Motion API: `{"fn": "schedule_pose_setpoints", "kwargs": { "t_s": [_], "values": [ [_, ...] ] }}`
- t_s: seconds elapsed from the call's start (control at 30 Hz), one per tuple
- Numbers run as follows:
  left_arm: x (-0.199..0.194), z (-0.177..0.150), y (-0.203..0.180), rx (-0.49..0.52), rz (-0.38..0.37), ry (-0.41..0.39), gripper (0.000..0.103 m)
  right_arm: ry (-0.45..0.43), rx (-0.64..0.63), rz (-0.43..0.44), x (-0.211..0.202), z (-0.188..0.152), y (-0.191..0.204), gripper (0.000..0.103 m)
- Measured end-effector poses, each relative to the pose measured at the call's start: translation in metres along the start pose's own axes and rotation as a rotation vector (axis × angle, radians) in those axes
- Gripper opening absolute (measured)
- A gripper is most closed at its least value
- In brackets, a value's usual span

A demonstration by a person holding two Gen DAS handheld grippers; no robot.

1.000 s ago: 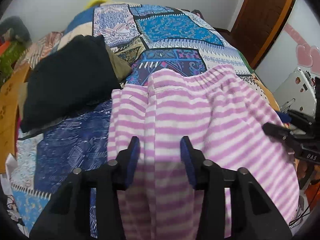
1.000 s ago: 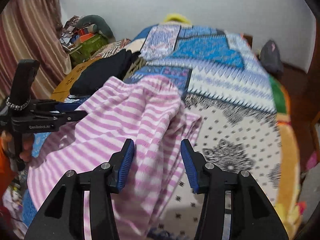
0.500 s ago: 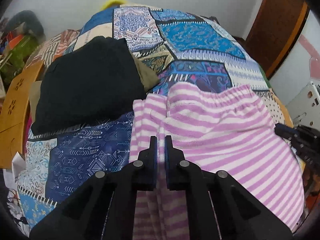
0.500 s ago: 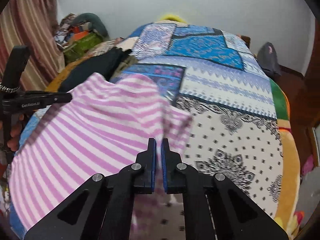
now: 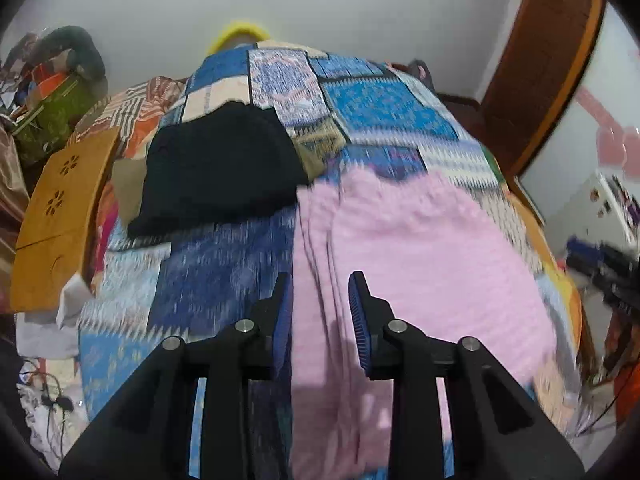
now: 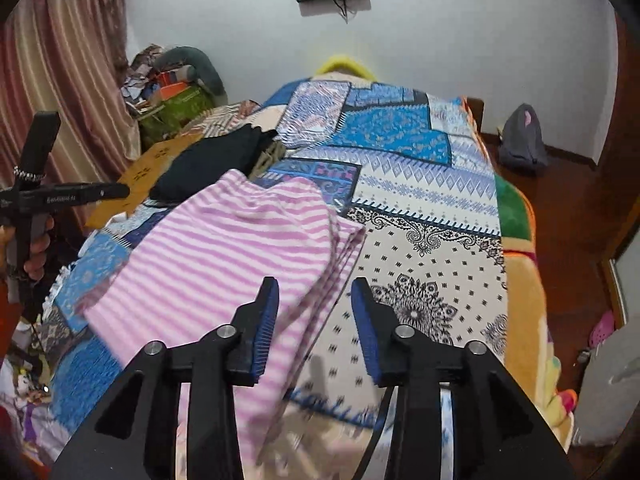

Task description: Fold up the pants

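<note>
Striped pants (image 6: 240, 248) are laid folded on the bed (image 6: 432, 280), long axis toward the far wall. Left gripper (image 5: 320, 308) and right gripper (image 6: 314, 320), jaws just reopened, nothing clasped, are poised above the near edge, equally close.

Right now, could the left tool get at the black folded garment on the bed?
Probably yes. The left tool is open and empty, and the black garment lies uncovered ahead to its left, beside the striped pants, with only bare bedspread between.
</note>
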State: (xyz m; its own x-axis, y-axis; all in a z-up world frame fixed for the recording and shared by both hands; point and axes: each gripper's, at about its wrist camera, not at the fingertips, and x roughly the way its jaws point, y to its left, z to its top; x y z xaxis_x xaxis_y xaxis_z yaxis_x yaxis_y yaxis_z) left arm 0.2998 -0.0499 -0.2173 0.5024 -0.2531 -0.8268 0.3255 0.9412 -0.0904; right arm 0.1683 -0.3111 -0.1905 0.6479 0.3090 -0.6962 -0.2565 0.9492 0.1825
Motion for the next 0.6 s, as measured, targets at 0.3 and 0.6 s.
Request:
{"fn": "schedule_pose_setpoints", "kwargs": {
  "t_s": [0.3,0.6],
  "values": [
    [-0.013,-0.092,-0.008,0.02,-0.008,0.079,0.054,0.084,-0.001,0.063,-0.003,-0.046,0.027,0.044],
    [0.0,-0.121,0.004,-0.043,-0.029,0.104,0.051,0.15,0.019,0.097,0.019,-0.068,0.036,0.044]
  ]
}}
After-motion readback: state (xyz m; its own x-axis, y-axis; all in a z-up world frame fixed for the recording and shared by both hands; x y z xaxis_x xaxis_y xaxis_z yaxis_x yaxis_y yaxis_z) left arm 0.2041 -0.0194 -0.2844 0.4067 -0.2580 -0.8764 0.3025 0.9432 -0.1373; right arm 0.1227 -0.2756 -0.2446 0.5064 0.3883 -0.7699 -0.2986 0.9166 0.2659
